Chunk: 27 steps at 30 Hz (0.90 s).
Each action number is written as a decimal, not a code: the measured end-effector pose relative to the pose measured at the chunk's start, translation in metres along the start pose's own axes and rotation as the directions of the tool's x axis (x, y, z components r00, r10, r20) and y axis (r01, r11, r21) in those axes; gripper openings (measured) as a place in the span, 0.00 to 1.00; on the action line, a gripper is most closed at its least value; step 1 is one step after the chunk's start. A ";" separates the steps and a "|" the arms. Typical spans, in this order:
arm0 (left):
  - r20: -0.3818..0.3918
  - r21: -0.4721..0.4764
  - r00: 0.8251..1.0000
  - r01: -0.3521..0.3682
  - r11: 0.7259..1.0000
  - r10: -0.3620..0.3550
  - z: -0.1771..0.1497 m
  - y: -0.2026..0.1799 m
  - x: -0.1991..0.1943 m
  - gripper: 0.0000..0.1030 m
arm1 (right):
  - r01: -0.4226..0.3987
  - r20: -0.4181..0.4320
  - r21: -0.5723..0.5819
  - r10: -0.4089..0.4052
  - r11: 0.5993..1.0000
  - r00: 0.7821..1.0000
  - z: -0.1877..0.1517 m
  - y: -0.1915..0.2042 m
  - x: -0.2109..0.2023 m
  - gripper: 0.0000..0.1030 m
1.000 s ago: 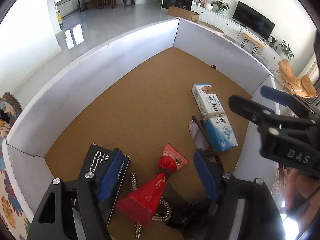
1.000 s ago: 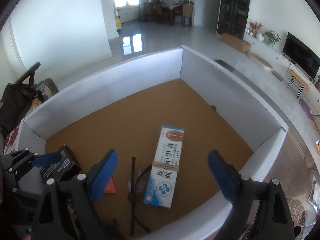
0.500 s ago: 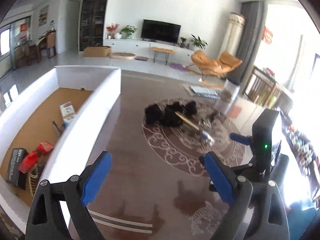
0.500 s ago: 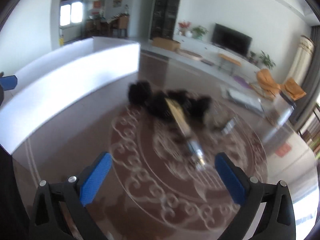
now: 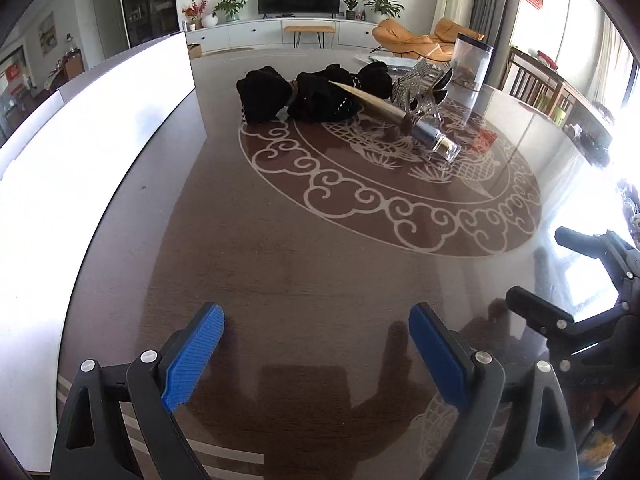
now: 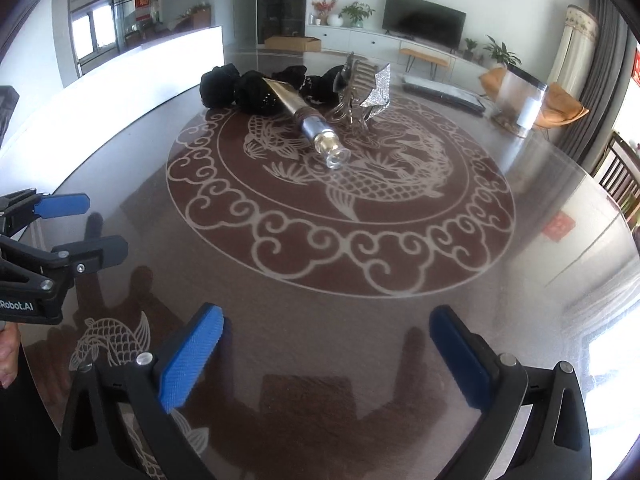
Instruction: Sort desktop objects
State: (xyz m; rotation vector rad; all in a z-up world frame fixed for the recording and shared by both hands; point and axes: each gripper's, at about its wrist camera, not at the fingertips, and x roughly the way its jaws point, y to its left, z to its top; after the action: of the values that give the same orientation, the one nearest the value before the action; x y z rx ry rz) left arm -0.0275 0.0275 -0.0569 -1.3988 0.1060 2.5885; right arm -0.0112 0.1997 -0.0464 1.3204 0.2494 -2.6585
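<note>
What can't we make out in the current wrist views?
- White-walled box, both views: inside hidden by its own overexposed wall.
- Black fabric bundles: partly covered by the gold tube with silver cap.
- Clear cylindrical jar: contents too small.
- Right gripper, left view: cut off by the frame edge.

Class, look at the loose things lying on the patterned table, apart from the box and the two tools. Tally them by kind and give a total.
Black scrunchies: 4, as far as the bunch shows
Tubes: 1
Clear hair claws: 1
Silver foil packets: 1
Clear jars: 1
Total: 8
</note>
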 end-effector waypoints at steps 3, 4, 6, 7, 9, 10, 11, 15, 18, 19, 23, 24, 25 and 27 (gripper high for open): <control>0.010 0.011 1.000 -0.017 1.000 0.017 -0.001 -0.001 -0.001 0.92 | -0.014 -0.005 0.014 0.015 1.000 1.000 0.001 -0.003 0.002 1.00; 0.012 0.016 1.000 -0.023 1.000 0.023 -0.002 -0.001 -0.002 0.92 | -0.018 -0.007 0.017 0.018 1.000 1.000 0.001 -0.004 0.003 1.00; 0.015 0.022 0.999 -0.030 0.999 0.030 -0.003 -0.002 -0.003 0.92 | -0.026 -0.010 0.023 0.026 0.999 1.000 0.001 -0.005 0.004 1.00; 0.016 0.021 0.999 -0.032 0.999 0.031 -0.003 -0.002 -0.002 0.92 | -0.031 -0.012 0.027 0.031 0.999 0.999 0.001 -0.005 0.004 1.00; 0.019 0.020 0.999 -0.032 0.999 0.031 -0.004 -0.002 -0.002 0.92 | -0.042 -0.016 0.037 0.043 0.998 0.999 0.002 -0.007 0.005 1.00; 0.020 0.021 0.999 -0.032 0.999 0.031 -0.004 -0.002 -0.002 0.92 | -0.048 -0.019 0.044 0.049 0.998 0.999 0.002 -0.008 0.006 1.00; 0.021 0.021 0.999 -0.031 0.999 0.031 -0.004 -0.002 -0.002 0.93 | -0.046 -0.019 0.046 0.047 0.998 0.999 0.002 -0.008 0.006 1.00; 0.018 0.018 0.999 -0.030 0.999 0.029 -0.005 -0.002 -0.001 1.00 | -0.045 -0.019 0.046 0.046 0.998 0.999 0.002 -0.008 0.006 1.00; 0.019 0.020 0.999 -0.031 0.999 0.030 -0.005 -0.002 -0.001 1.00 | -0.045 -0.019 0.046 0.046 0.998 0.999 0.002 -0.008 0.006 1.00; 0.019 0.019 0.999 -0.031 0.999 0.030 -0.005 -0.002 -0.001 1.00 | -0.045 -0.019 0.046 0.046 0.998 0.999 0.002 -0.007 0.005 1.00; 0.024 0.018 0.999 -0.031 0.999 0.030 -0.006 -0.002 -0.002 1.00 | -0.045 -0.018 0.046 0.046 0.998 0.999 0.002 -0.008 0.006 1.00; 0.025 0.018 0.999 -0.031 0.999 0.030 -0.006 -0.002 -0.002 1.00 | -0.045 -0.018 0.046 0.046 0.998 0.999 0.002 -0.008 0.006 1.00; 0.026 0.017 0.999 -0.031 0.999 0.031 -0.006 -0.002 -0.002 1.00 | -0.045 -0.018 0.046 0.046 0.998 0.999 0.002 -0.008 0.006 1.00; 0.027 0.017 0.999 -0.031 0.999 0.031 -0.007 -0.002 -0.002 1.00 | -0.045 -0.018 0.046 0.046 0.998 0.999 0.002 -0.008 0.005 1.00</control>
State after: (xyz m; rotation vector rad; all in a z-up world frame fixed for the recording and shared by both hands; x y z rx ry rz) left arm -0.0201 0.0282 -0.0585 -1.3666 0.1469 2.6240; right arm -0.0177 0.2063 -0.0490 1.3493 0.1600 -2.6295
